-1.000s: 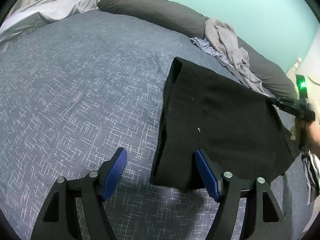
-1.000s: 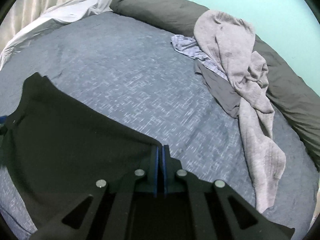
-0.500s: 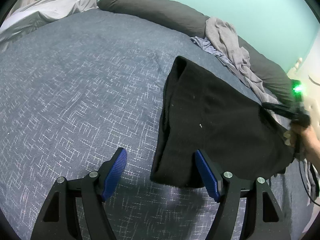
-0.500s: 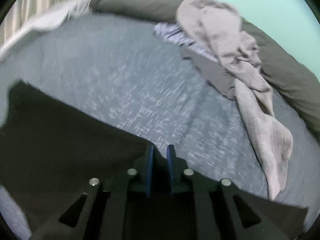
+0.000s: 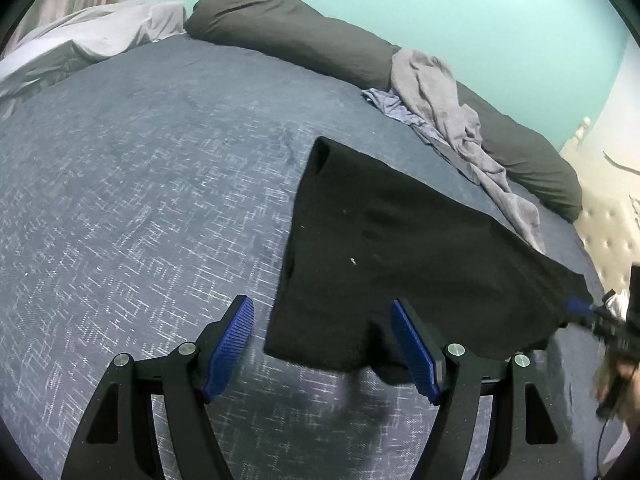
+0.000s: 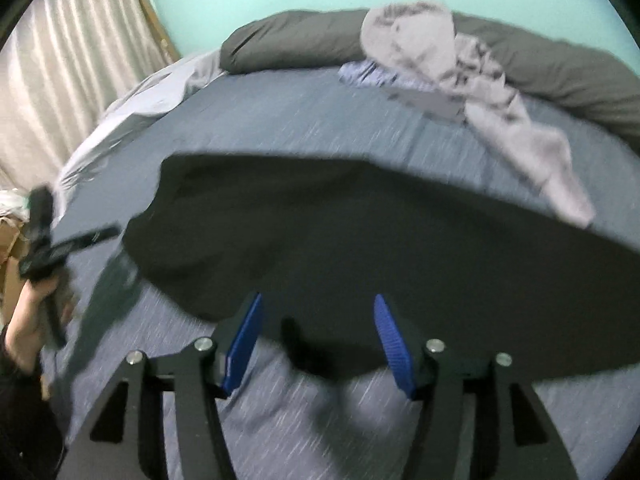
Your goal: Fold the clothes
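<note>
With the black garment [image 5: 400,248] lying folded on the blue bedspread [image 5: 140,200], a fold looks just finished: the left tongs [image 5: 324,344] stand wide and empty, the right tongs [image 6: 316,340] are opening off its edge, so next comes regripping for another fold.

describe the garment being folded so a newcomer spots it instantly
Start at the blue-grey bed cover. The black cloth lies flat near its front edge, just ahead of both grippers. It is the only black, spread-out piece; the other clothes are pale and crumpled by the dark pillow.
</note>
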### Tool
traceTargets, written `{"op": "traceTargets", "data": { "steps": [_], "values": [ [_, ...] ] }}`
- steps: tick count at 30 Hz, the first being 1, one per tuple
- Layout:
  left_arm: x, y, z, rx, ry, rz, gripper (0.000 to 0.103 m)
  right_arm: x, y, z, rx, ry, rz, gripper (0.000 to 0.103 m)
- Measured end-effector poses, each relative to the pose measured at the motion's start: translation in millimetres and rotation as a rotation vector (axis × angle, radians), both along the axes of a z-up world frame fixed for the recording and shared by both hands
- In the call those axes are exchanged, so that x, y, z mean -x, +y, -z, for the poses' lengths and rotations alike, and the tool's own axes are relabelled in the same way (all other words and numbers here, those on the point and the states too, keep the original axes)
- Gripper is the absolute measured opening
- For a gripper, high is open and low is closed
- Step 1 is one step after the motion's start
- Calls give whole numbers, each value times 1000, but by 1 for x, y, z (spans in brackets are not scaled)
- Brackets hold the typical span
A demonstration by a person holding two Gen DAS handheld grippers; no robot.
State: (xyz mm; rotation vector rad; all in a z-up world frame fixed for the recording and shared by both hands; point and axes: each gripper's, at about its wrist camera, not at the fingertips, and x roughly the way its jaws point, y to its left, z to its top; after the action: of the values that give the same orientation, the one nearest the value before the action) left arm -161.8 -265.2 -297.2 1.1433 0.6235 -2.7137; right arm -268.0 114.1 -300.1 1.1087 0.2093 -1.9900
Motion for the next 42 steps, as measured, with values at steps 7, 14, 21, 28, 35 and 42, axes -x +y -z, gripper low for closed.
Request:
{"op": "traceTargets", "data": {
  "steps": [7,14,21,28,35,42],
  "values": [
    [1,3,-2,-1,9,8,74,-25,2,30,32,-66,-45,59],
    [1,-6,2,-11,4,-9,74,-15,-31,54,25,-96,-127,59],
    [3,-9,6,-11,-2,-14,74,-1,-54,59,115,-143,-216,59],
    [4,-6,7,-8,-5,-6,74,-4,-61,65,72,-106,-234,16],
    [5,-3,7,-7,-8,1,74,-20,-50,60,20,-78,-273,9],
    [6,-3,8,-10,-10,2,74,-21,-47,57,37,-90,-284,9]
  ]
}}
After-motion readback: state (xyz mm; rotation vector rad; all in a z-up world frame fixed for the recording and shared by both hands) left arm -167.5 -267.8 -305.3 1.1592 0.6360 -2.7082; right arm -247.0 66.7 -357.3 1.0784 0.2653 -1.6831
